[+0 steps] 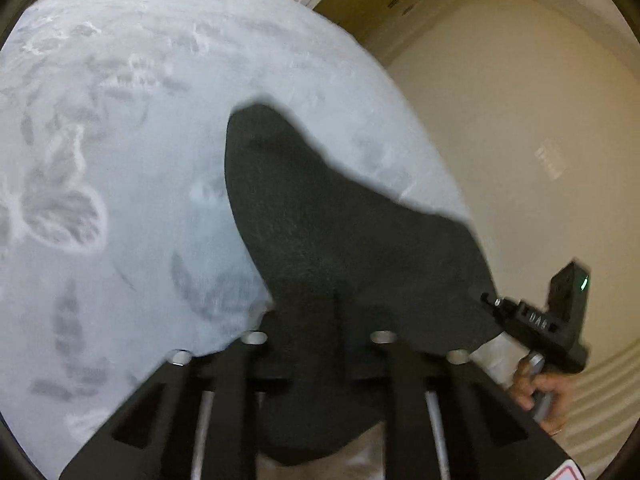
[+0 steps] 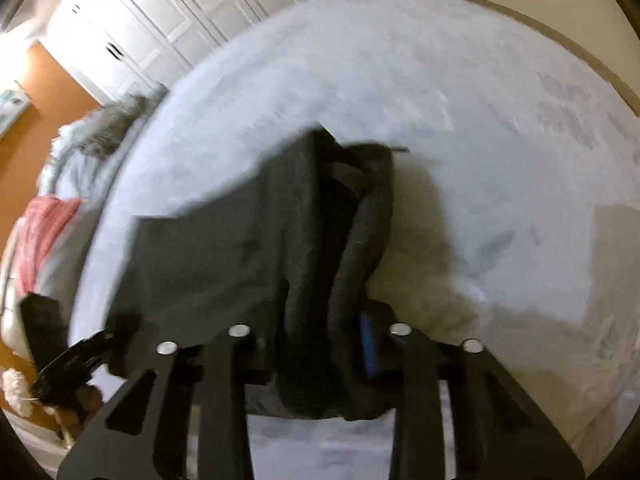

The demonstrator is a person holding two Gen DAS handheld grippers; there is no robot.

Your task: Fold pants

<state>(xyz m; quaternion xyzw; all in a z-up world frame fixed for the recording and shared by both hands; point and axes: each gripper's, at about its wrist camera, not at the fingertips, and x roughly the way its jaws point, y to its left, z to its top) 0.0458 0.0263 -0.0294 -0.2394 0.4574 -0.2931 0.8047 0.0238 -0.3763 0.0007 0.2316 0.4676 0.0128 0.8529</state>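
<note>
On the pale bedspread [image 1: 120,140], dark pants [image 1: 320,220] in both claws

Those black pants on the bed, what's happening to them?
A person is folding the black pants on a pale blue blanket, with a two-finger gripper in each hand. The left gripper is clamped on one end of the cloth, and the right gripper pinches a bunched edge. The pants hang partly lifted between them.
</note>
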